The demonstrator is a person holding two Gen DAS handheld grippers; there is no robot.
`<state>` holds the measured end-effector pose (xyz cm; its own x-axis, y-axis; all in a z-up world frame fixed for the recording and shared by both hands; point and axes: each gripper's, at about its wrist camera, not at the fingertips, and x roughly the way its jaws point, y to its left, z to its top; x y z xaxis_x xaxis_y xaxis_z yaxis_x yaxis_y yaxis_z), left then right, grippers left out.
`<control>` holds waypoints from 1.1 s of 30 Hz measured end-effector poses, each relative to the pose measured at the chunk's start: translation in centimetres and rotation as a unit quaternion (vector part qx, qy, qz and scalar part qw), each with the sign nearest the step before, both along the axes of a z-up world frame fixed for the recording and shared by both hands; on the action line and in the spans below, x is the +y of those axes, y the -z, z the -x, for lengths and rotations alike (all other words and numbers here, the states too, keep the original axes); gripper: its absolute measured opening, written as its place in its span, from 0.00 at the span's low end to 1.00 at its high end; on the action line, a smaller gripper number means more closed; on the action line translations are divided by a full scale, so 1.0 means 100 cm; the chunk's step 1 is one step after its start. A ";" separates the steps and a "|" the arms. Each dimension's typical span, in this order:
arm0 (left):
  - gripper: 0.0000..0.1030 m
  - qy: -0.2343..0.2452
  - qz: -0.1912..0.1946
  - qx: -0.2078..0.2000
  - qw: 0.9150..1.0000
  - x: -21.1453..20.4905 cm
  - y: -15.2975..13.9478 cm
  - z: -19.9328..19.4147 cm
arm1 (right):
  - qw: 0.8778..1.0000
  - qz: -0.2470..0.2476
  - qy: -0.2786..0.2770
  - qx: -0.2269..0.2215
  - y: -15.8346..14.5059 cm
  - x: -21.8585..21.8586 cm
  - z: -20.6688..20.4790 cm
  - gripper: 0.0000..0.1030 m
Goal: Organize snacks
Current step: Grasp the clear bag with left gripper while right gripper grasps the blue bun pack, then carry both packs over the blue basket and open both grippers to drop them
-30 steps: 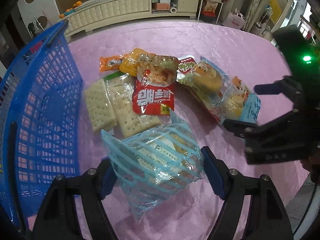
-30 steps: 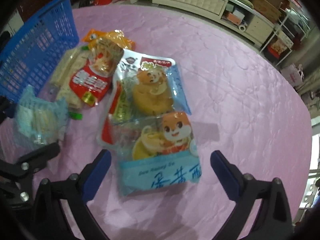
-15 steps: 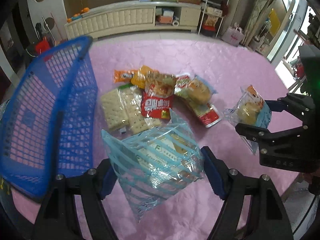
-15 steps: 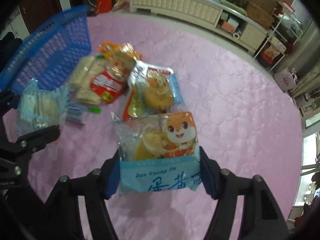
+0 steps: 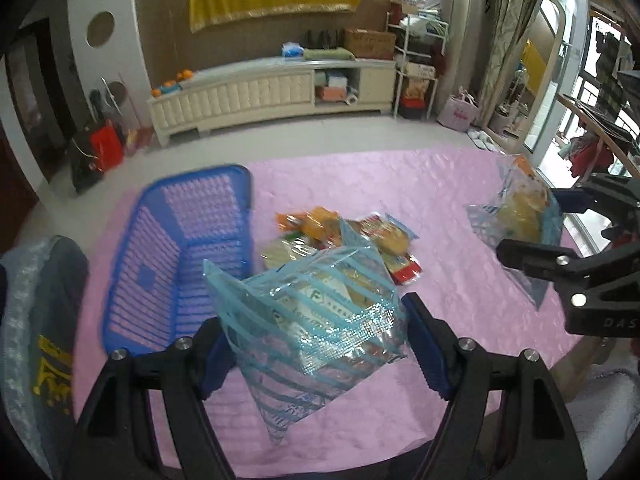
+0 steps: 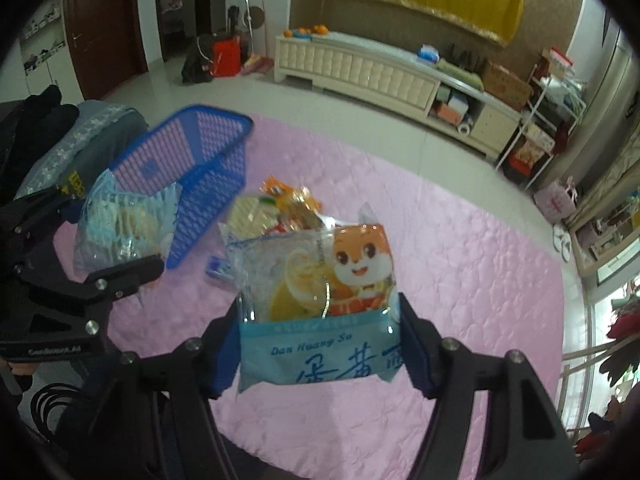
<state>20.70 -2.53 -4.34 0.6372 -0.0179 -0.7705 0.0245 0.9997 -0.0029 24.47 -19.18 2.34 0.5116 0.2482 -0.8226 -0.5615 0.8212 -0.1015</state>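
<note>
L gripper (image 5: 316, 344) – striped bag (image 5: 316, 312) btwn fingers | R gripper (image 6: 316, 348) – cake pack (image 6: 320, 300) pinched

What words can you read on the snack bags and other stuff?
"Dan Huang Su": on the squirrel snack bag, above big blue Chinese characters, partly cut off.
"DAS": on the right gripper, cut off at the picture edge.
Striped blue bag: print too blurred.
Left gripper label: too small.
Snack pile: unreadable.

Blue-striped clear packet (image 5: 316, 312), orange-fox packet with light-blue band (image 6: 320, 300), blue lattice basket (image 5: 180, 256), pink quilted tablecloth (image 5: 400, 184).
</note>
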 end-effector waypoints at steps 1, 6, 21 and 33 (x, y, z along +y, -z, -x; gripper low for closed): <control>0.73 -0.001 -0.001 -0.006 1.000 0.007 -0.007 0.004 | 1.000 -0.004 -0.002 -0.002 -0.004 0.004 0.002 0.70; 0.73 -0.010 -0.014 -0.025 1.000 0.030 -0.027 0.012 | 1.000 -0.024 -0.016 -0.007 -0.022 0.029 0.005 0.70; 0.73 -0.049 -0.011 -0.037 0.998 0.119 -0.048 -0.001 | 0.998 -0.055 -0.041 0.014 -0.022 0.116 -0.026 0.70; 0.73 -0.053 0.011 0.015 0.998 0.170 -0.010 -0.045 | 0.997 -0.041 -0.042 0.058 0.019 0.176 -0.064 0.70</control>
<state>25.21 14.50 -3.32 0.6124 0.0314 -0.7899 -0.0813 0.9964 -0.0234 30.91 -1.55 0.44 0.3892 0.3551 -0.8500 -0.6332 0.7733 0.0331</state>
